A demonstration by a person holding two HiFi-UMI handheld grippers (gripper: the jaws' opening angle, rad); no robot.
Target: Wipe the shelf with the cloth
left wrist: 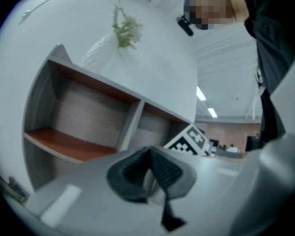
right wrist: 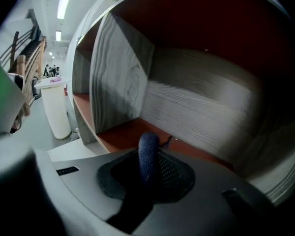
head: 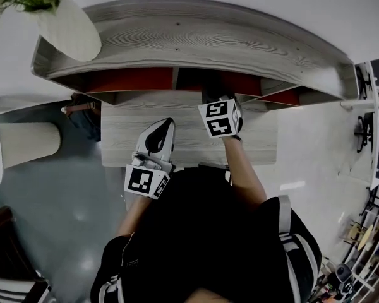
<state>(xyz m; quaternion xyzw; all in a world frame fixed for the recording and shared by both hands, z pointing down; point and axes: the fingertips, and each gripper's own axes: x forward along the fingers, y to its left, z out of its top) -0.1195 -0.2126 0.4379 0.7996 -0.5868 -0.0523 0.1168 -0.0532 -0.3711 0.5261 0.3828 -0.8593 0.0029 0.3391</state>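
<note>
The right gripper (right wrist: 152, 167) reaches forward, closed on the cloth (right wrist: 148, 146). The left gripper (left wrist: 150, 165) sits farther back, jaws together.

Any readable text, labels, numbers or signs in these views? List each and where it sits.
No readable text in any view.
Left marker cube on the left gripper: black-and-white square pattern, no letters.
Right marker cube on the right gripper: pattern only.
Small dark label on the right gripper's body: too small and blurred to read.
</note>
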